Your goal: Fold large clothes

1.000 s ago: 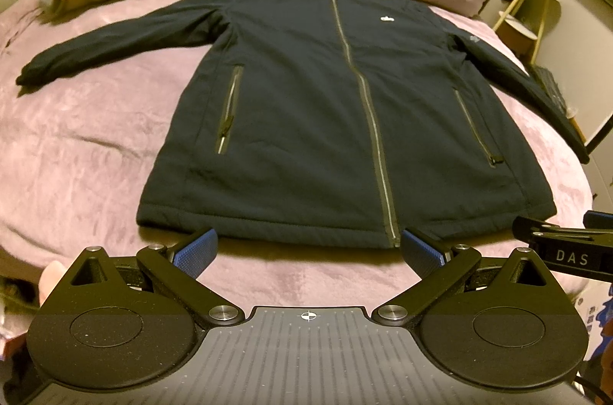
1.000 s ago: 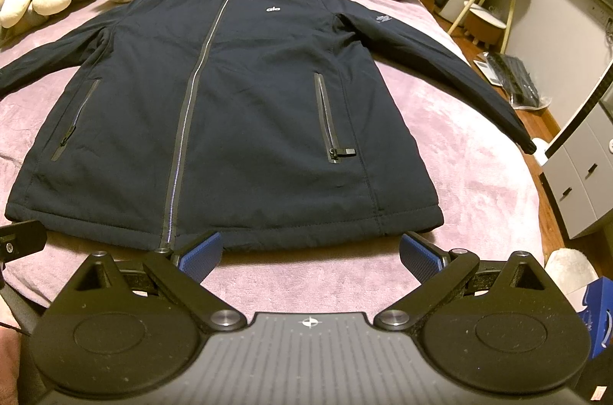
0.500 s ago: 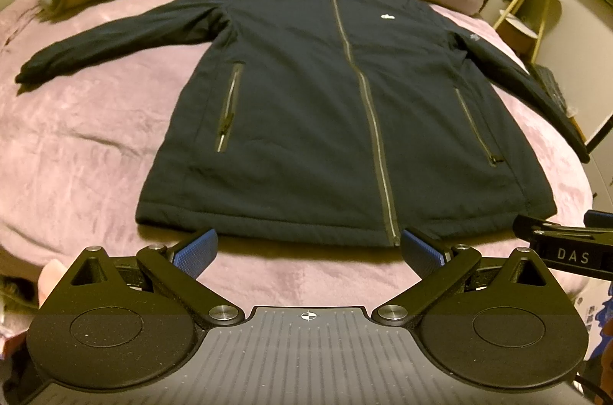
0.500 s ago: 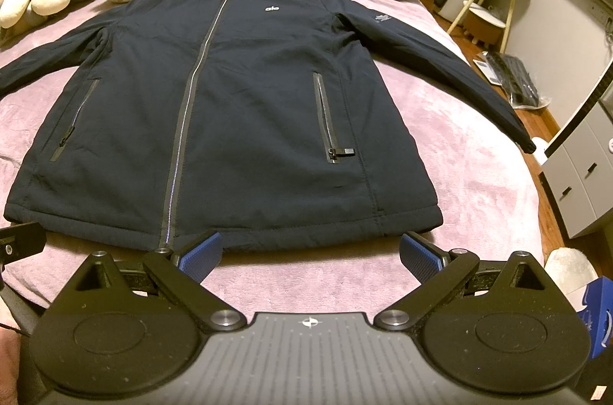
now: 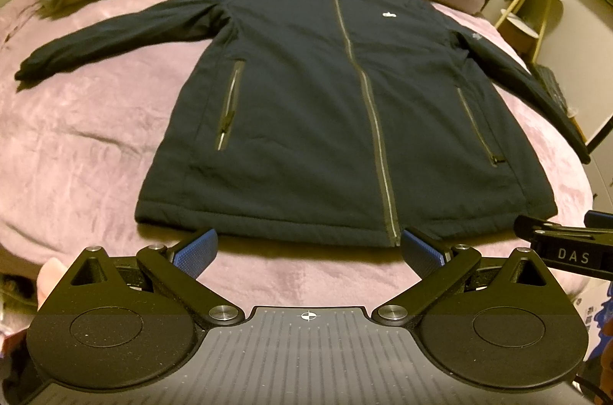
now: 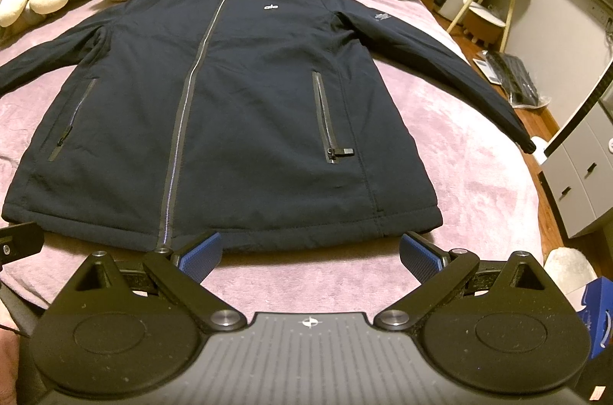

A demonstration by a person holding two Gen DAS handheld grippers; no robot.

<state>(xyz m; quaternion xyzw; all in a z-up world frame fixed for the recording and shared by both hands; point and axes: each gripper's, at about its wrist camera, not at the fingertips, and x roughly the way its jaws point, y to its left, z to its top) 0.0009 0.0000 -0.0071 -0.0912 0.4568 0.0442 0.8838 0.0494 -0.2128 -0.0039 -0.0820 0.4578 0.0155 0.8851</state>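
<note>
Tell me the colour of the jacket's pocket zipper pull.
Black, on the jacket's pocket zipper pull; clearest in the right wrist view.

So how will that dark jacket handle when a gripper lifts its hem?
The jacket looks lightly padded, so it will probably drape rather than hold shape. Its spread sleeves would likely trail. The plush blanket may drag on it.
</note>
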